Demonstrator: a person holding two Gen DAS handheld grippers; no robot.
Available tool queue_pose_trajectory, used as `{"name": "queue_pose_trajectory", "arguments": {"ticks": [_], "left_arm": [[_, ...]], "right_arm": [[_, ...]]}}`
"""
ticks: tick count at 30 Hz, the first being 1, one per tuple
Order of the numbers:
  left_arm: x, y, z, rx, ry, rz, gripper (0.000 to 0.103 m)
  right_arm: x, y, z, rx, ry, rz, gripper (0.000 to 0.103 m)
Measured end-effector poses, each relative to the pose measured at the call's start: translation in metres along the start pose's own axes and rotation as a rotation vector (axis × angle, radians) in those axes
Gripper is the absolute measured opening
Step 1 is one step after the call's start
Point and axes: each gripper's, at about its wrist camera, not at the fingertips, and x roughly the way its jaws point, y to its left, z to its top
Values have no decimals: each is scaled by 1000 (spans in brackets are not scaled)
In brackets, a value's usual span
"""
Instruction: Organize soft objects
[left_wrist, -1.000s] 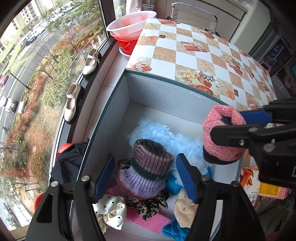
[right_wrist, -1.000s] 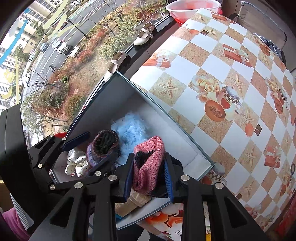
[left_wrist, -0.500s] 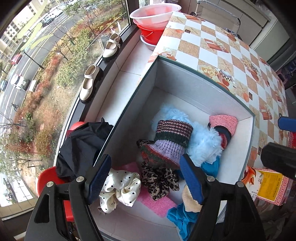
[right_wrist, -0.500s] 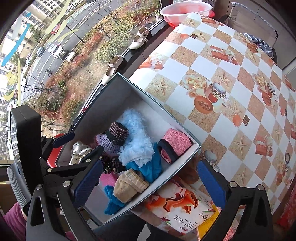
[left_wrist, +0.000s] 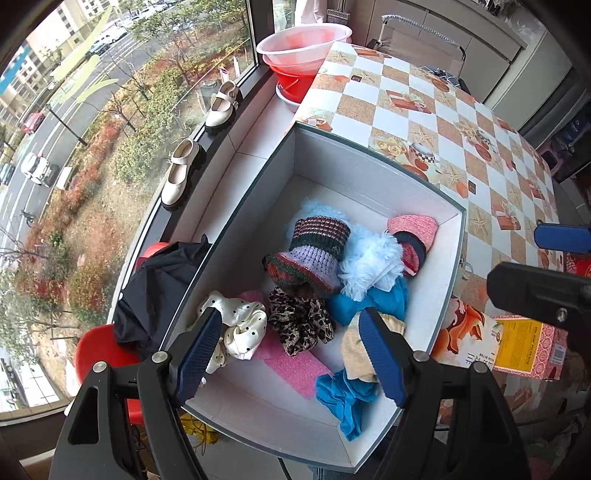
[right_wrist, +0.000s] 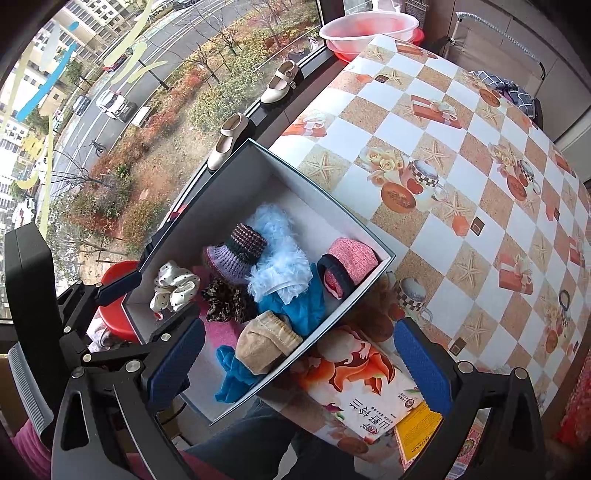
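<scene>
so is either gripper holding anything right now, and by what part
Nothing is held: the left gripper and right gripper are both open and empty above the box.

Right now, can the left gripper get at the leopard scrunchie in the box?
Probably yes. The left gripper is open and empty, above the box, and the leopard scrunchie lies uncovered on top between its fingers; only the knit hat beside it crowds one edge.

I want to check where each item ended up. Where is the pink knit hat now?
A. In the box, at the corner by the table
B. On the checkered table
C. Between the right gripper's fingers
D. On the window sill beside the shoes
A: the pink hat lies inside the box, against its wall by the table, and the right gripper is open and empty.
</scene>
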Motion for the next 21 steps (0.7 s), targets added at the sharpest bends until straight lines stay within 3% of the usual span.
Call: {"name": "queue_pose_trajectory", "arguments": {"ticks": [16,21], "left_arm": [[-18,-10,-36,-11,8,23,80],[-37,-2,-45,-65,-89,-80,80]], "right_arm": [[-15,14,-35,-45,-15,-14,103],[-20,15,-43,-41,-29,-10,103]]}}
